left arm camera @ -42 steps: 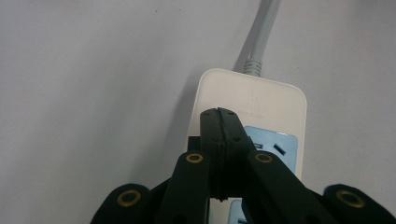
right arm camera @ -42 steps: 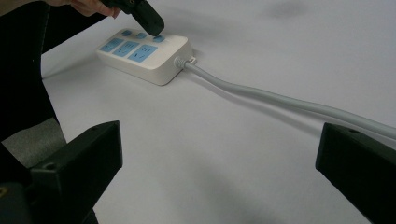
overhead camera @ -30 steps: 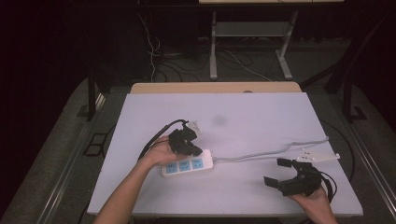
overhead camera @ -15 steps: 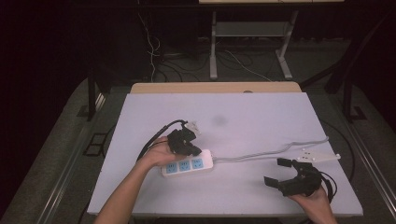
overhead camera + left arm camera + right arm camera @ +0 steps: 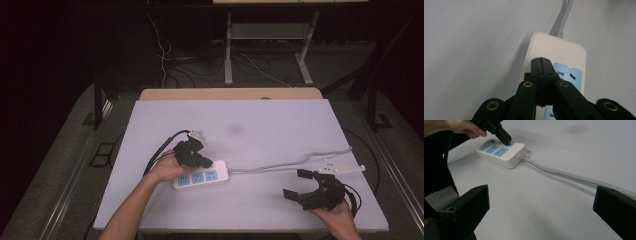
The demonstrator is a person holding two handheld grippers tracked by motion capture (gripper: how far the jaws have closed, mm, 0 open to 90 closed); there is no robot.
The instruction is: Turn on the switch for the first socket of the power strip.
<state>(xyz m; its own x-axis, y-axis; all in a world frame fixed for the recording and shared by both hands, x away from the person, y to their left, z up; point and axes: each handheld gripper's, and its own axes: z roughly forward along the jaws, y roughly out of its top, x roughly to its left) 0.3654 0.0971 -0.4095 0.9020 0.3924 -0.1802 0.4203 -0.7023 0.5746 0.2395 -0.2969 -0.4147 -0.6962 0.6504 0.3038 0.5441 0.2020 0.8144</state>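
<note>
Power strip (image 5: pixel 201 177) lies on table (image 5: pixel 260 120), left of centre, near front edge. Its cable (image 5: pixel 290 162) runs right. Left gripper (image 5: pixel 204 161) rests on strip; right gripper (image 5: pixel 299 184) well apart, front right.

white power strip (image 5: pixel 201 177), light blue sockets (image 5: pixel 501 152); grey cord (image 5: pixel 290 162); black jaws; white table (image 5: pixel 280 125).

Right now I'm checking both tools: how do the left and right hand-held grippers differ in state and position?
The left hand-held gripper has its jaws shut together, tips pressing down on the white power strip; the right hand-held gripper has its jaws wide open, holding nothing. The left sits over the strip near the table's middle; the right hovers apart from it near the front right corner. Both are black.
</note>
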